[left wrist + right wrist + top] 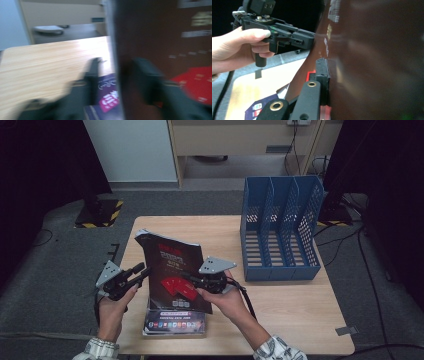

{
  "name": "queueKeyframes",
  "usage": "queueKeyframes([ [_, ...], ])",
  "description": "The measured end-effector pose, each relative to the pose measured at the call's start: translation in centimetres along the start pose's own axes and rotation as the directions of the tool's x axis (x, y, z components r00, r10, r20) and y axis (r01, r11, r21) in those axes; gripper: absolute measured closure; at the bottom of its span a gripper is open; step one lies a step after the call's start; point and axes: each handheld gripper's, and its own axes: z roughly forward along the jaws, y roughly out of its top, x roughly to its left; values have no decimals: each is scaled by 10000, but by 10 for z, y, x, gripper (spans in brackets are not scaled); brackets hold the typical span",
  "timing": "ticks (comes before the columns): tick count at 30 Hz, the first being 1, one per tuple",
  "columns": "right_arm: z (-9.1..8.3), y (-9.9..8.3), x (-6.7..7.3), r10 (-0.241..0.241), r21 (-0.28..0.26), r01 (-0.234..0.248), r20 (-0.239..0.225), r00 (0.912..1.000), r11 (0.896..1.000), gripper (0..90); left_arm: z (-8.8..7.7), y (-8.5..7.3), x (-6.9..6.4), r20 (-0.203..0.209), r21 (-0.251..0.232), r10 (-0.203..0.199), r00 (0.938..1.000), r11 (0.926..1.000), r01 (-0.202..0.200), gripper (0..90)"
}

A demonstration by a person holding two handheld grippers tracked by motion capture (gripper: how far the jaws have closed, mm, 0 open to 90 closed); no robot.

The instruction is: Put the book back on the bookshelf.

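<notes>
My right gripper has its jaws clamped on the dark magazine, one pad flat against its cover, holding it tilted upright above a second magazine lying on the counter. My left gripper straddles the upright magazine's edge, jaws partly apart; in that blurred view they seem not to press it.
</notes>
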Motion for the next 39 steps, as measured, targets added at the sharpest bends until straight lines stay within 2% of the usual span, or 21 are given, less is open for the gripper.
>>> queueKeyframes([
  [1,-1,2,2,-238,6,238,99,9997,9997,865,0,-1,2,-32,9,-120,9999,9999,120,456],
  [2,-1,4,2,-264,-27,265,70,9996,9996,866,0,-1,2,-32,9,-120,9999,9999,120,450],
  [3,-3,6,3,-367,-128,369,141,9992,9992,866,-1,-6,8,-380,-9,-315,9988,9995,314,414],
  [5,-5,9,5,-490,-242,496,257,9985,9985,866,-1,-10,13,-560,87,-459,9974,9989,464,369],
  [6,-5,9,5,-490,-242,496,257,9985,9985,866,-1,-10,13,-560,87,-459,9974,9989,464,360],
  [7,-7,12,4,-527,-309,540,397,9978,9981,867,-1,-12,17,-951,271,-296,9950,9991,323,321],
  [9,-8,12,3,-548,-340,564,476,9974,9978,867,1,-14,19,-1256,473,-55,9921,9988,115,267],
  [10,-9,12,1,-492,-332,508,494,9976,9982,867,1,-14,19,-1256,473,-55,9921,9988,115,239],
  [11,-9,11,-2,-429,-330,449,574,9974,9984,867,5,-16,22,-1517,745,-55,9884,9971,170,196],
  [15,-7,12,-9,-314,-290,335,697,9971,9990,867,11,-18,25,-1566,993,-6,9877,9949,163,119],
  [16,-5,13,-13,-252,-271,275,824,9963,9993,867,15,-19,26,-1706,1049,-16,9853,9943,197,83],
  [20,-4,19,-19,-182,-360,218,975,9951,9991,868,17,-21,27,-1663,1067,-71,9860,9940,252,55],
  [24,-8,29,-22,-222,-659,297,1111,9936,9974,868,17,-26,30,-1708,1228,99,9853,9924,113,46],
  [26,-15,33,-22,-503,-657,595,1334,9898,9961,868,14,-28,34,-1970,1372,121,9803,9904,153,46],
  [27,-19,34,-23,-477,-705,583,1439,9884,9958,868,14,-30,36,-2034,1404,25,9791,9897,267,46],
  [29,-25,35,-26,-84,-923,222,1478,9890,9955,868,14,-32,39,-2102,1414,-214,9774,9886,521,46],
  [30,-25,35,-26,-84,-923,222,1478,9890,9955,868,14,-32,39,-2102,1414,-214,9774,9886,521,48],
  [31,-31,37,-29,40,-1142,141,1568,9876,9934,868,14,-32,39,-2215,1427,-301,9747,9878,629,52],
  [34,-37,39,-32,131,-1272,88,1700,9854,9918,868,14,-32,37,-2228,1596,14,9749,9866,350,53],
  [38,-45,42,-37,263,-1406,6,1898,9815,9901,868,16,-33,36,-2231,1732,106,9747,9845,290,51],
  [39,-47,42,-38,323,-1437,-37,1969,9799,9896,868,18,-34,37,-2323,1878,197,9724,9819,249,51],
])
